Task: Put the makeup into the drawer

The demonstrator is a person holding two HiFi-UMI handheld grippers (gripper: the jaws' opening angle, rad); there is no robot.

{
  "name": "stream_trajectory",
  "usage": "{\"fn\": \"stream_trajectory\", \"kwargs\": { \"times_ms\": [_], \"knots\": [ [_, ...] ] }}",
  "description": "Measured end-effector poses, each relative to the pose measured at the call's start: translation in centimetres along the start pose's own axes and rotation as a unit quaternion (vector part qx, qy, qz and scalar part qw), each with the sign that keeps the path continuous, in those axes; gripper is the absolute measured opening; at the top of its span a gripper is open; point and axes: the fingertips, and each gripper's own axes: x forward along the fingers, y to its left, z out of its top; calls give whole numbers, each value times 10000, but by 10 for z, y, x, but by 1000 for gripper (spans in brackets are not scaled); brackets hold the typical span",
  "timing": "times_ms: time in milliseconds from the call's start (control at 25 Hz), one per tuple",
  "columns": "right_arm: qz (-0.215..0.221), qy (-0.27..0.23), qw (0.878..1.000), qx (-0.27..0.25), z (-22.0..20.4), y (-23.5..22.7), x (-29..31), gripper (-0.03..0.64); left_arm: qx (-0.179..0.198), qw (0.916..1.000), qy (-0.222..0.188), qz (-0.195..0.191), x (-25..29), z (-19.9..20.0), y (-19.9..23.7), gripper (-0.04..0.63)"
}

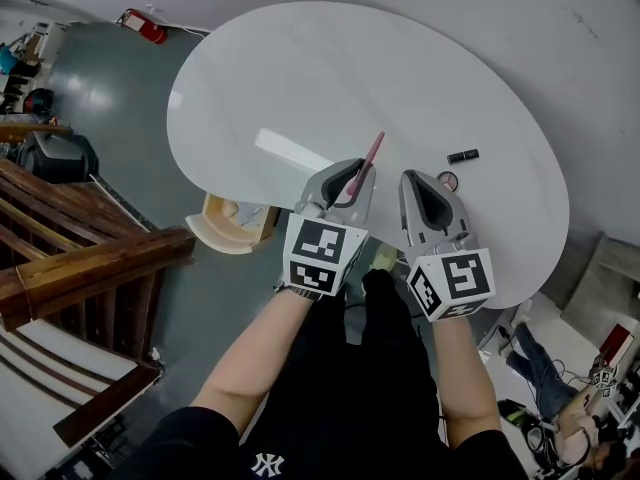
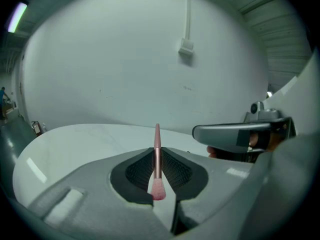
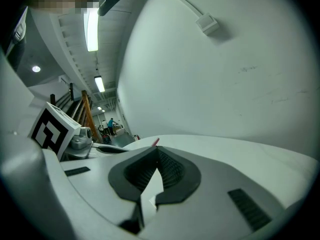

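A pink makeup brush (image 1: 371, 155) is pinched between the jaws of my left gripper (image 1: 356, 176), its thin handle pointing out over the white table (image 1: 300, 78). In the left gripper view the brush (image 2: 157, 156) stands upright between the pads, bristles nearest the camera, with the left gripper (image 2: 157, 153) shut on it. My right gripper (image 1: 424, 182) hovers just beside it at the table's front edge. Its jaws meet with nothing between them (image 3: 155, 152). A black lipstick tube (image 1: 462, 155) and a small round compact (image 1: 448, 180) lie on the table by the right gripper.
A pale wooden open container (image 1: 235, 222) sits below the table's front-left edge. Dark wooden stair rails (image 1: 70, 258) run along the left. A red fire extinguisher (image 1: 145, 26) lies on the floor at the far left. Cables and clutter (image 1: 580, 398) lie at the lower right.
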Motion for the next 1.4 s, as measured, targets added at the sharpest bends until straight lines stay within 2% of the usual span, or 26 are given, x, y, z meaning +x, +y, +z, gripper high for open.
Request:
{"fn": "stream_trajectory", "kwargs": {
  "times_ms": [280, 720, 1040, 1400],
  "knots": [
    [279, -99, 9993, -247, 24, 51, 1, 15, -200, 9984, -482, 211, -61, 25, 18, 52],
    [813, -247, 9946, -597, 40, 135, 5, 15, -505, 9906, -1101, 642, -145, 36, 48, 52],
    [1244, -301, 9887, -779, 28, 188, 20, 15, -605, 9821, -1445, 1050, -186, 22, 81, 52],
    [1569, -233, 9834, -879, 16, 247, 34, 15, -720, 9764, -1565, 1302, -227, 8, 113, 52]
  ]
}}
